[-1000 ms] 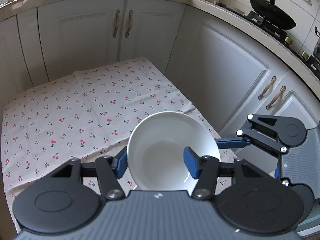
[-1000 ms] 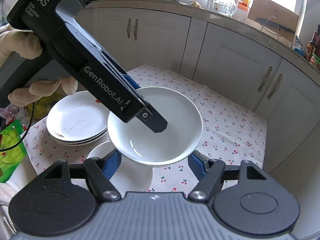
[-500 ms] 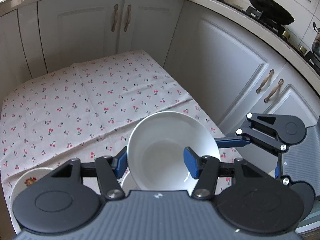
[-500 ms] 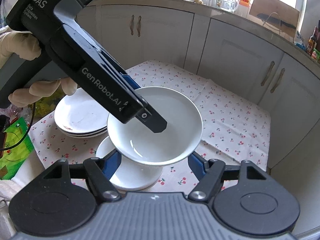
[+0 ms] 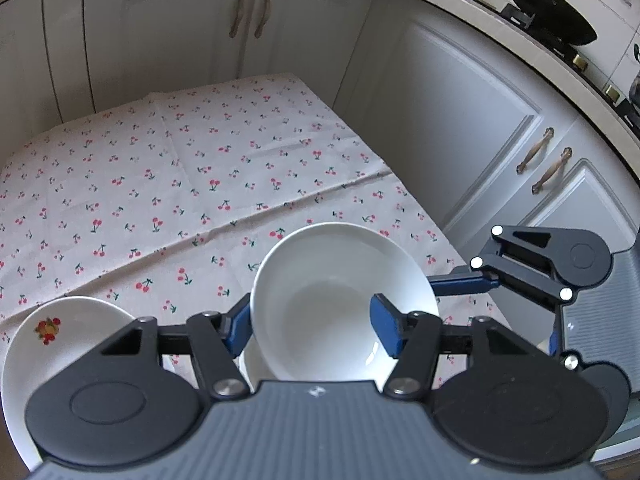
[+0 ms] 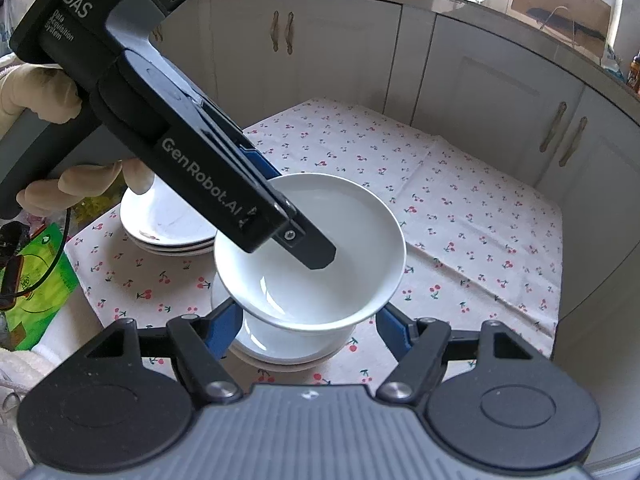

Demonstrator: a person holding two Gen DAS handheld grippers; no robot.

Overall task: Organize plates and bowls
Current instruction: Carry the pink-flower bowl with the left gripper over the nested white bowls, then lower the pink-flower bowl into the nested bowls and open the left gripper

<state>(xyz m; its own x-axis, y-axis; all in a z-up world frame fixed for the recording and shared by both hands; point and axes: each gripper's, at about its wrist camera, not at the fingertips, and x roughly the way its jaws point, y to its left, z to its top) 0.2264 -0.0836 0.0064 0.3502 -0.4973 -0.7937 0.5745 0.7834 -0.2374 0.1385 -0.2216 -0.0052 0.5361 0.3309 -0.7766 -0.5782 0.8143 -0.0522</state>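
Note:
A white bowl (image 5: 336, 300) hangs just above a second white bowl (image 6: 280, 348) on the cherry-print cloth. My left gripper (image 5: 312, 324) pinches its near-left wall, one finger (image 6: 316, 256) inside and the blue one outside. Its jaws are opening, with the wall still between the pads. My right gripper (image 6: 308, 328) is shut on the bowl's lower body from the other side. One of its blue fingers (image 5: 460, 282) touches the bowl's right flank. A stack of white plates (image 6: 168, 228) lies to the left, its top plate (image 5: 60, 332) bearing a fruit print.
The small table (image 5: 200, 168) under the cloth sits in a corner of white cabinet doors (image 5: 460, 140). A gloved hand (image 6: 36, 100) holds the left tool. A green packet (image 6: 36, 300) lies past the table's left edge. A wok (image 5: 548, 16) stands on the counter.
Both grippers have carried the bowl down and over the lower bowl. The plate stack has come into the left wrist view. The left jaws have widened a little.

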